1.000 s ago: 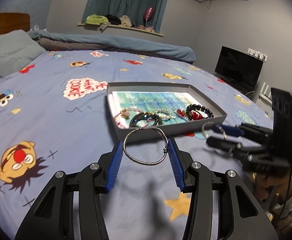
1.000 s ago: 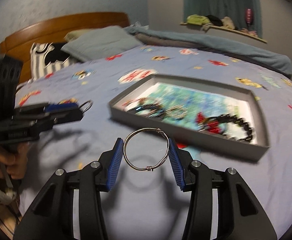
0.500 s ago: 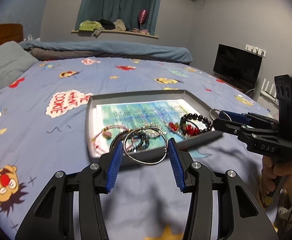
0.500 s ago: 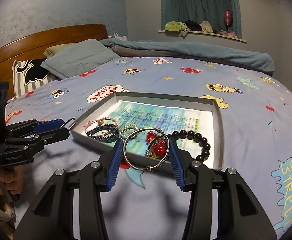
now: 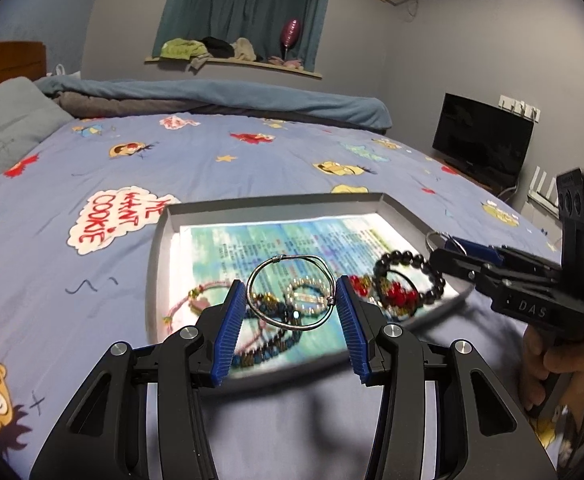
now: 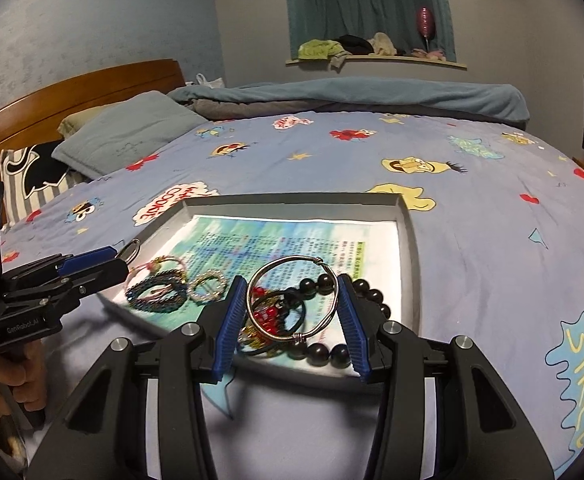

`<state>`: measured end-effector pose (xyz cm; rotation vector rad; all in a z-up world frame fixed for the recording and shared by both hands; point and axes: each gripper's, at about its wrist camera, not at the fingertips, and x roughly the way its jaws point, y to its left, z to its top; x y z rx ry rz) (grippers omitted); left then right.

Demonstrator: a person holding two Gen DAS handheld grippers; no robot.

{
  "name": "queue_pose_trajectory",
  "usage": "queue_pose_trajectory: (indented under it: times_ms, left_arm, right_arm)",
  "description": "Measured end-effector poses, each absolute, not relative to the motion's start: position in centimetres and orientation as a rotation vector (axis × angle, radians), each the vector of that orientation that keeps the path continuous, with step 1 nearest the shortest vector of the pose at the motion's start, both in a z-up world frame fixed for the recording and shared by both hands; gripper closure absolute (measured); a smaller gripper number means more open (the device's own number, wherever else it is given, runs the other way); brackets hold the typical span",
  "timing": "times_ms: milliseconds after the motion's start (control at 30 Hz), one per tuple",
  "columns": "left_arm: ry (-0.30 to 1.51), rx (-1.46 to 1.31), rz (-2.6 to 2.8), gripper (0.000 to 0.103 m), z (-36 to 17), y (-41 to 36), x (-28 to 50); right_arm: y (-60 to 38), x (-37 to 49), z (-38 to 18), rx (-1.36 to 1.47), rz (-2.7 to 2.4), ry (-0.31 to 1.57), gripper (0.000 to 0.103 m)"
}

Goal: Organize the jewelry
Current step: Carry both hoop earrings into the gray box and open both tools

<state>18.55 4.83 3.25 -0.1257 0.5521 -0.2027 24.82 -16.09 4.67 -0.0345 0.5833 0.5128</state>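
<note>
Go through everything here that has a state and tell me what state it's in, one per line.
Left tongs: shut on a silver bangle, held above the tray.
Right tongs: shut on a second silver bangle, also above the tray.
Tray: open, no lid, resting on the bed, paper-lined.
Black bead bracelet: lying in the tray.
Pink cord bracelet: lying in the tray.
Curtain: drawn shut.
TV: screen dark.

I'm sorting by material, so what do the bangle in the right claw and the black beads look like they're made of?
Bangle: thin silvery wire, metal by its shine and wrapped joint. Black beads: glossy round spheres, stone, glass or plastic; cannot tell which.
</note>
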Motion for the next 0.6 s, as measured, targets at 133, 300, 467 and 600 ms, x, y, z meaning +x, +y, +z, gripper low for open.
queue_pose_trajectory:
  times_ms: [133, 300, 467, 600]
  left_arm:
    - [0.558, -0.130, -0.197, 0.055, 3.1, 4.8, 20.2]
    - [0.588, -0.130, -0.203, 0.055, 2.5, 4.4, 22.0]
    - [0.628, -0.131, -0.197, 0.055, 1.7, 4.3, 23.4]
    - [0.673, -0.140, -0.188, 0.055, 1.0, 4.3, 24.3]
  right_arm:
    - [-16.0, 26.1, 4.3, -0.033, 0.500, 0.595, 0.058]
    - [-15.6, 27.8, 3.8, -0.035, 0.491, 0.619, 0.058]
    - [-15.3, 29.4, 3.1, -0.038, 0.478, 0.658, 0.058]
    - [-15.1, 30.2, 2.5, -0.048, 0.463, 0.697, 0.057]
